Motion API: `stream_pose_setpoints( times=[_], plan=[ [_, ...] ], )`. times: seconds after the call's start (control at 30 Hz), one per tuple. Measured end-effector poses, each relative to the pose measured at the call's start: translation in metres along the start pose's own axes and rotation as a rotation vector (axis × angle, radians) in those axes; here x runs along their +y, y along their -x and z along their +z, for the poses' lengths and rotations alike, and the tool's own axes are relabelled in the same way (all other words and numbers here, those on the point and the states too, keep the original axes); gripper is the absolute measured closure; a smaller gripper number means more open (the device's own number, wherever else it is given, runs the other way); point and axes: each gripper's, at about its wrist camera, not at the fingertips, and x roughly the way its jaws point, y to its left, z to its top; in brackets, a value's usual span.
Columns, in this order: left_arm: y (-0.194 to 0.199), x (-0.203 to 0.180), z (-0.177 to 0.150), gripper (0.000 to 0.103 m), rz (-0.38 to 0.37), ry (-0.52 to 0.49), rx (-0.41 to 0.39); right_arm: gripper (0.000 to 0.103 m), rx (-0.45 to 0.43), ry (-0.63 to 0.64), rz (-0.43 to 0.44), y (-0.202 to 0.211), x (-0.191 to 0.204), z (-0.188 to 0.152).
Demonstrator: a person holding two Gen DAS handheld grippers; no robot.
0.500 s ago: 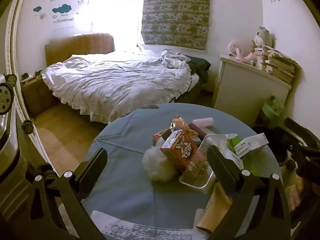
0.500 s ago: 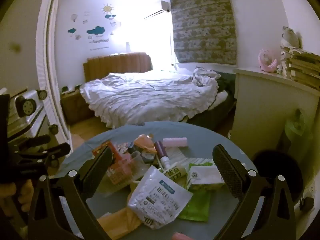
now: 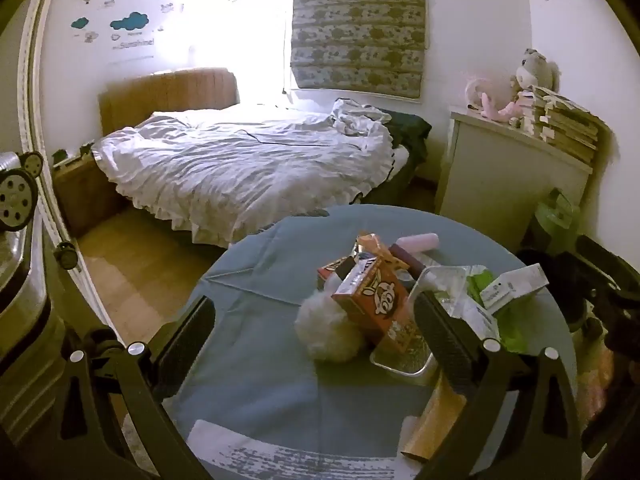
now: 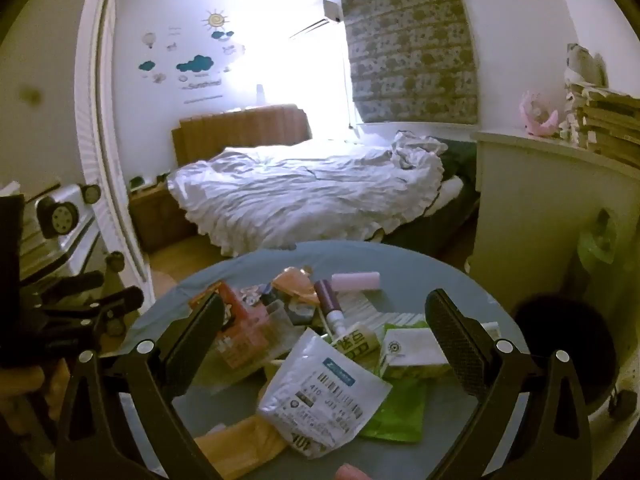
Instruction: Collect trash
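Hovering over the trash pile (image 4: 320,344), both grippers' jaws gape wide, holding nothing.

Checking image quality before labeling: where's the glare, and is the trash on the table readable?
Left wrist: window blown out white, table dim, orange carton sharp. Right wrist: the same glare washes the wall, white pouch label legible; fisheye bends both edges.

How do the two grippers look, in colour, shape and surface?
Both look alike. The left gripper and the right gripper are matte black, each with two long flat fingers bearing finely textured pads. The fingers sit on angular, cut-out black frames with round silver bolt heads. No cables, markings or sleeves are visible.
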Motion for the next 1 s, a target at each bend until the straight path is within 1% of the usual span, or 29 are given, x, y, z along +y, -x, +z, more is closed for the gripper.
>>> stream_pose_setpoints(
  times=[0.13, 0.27, 0.67, 0.73, 1.0],
  plan=[
    [-0.002, 0.000, 0.001, 0.005, 0.007, 0.002, 0.020, 0.004, 0.005, -0.001, 0.002, -0.002, -0.001, -0.002],
    [-0.002, -0.002, 0.001, 0.005, 0.003, -0.014, 0.019, 0.004, 0.009, 0.000, 0.003, -0.005, -0.002, -0.003],
    [-0.005, 0.011, 0.002, 0.005, 0.022, 0.003, 0.027, 0.004, 0.008, 0.002, 0.003, -0.006, -0.002, -0.004],
    [-0.004, 0.003, -0.001, 0.005, 0.024, 0.007, 0.025, 0.004, 0.006, 0.004, 0.003, -0.006, -0.003, -0.005],
    [-0.005, 0.003, 0.000, 0.005, 0.025, 0.009, 0.028, 0.004, 0.007, 0.002, 0.002, -0.006, -0.003, -0.004]
  ],
)
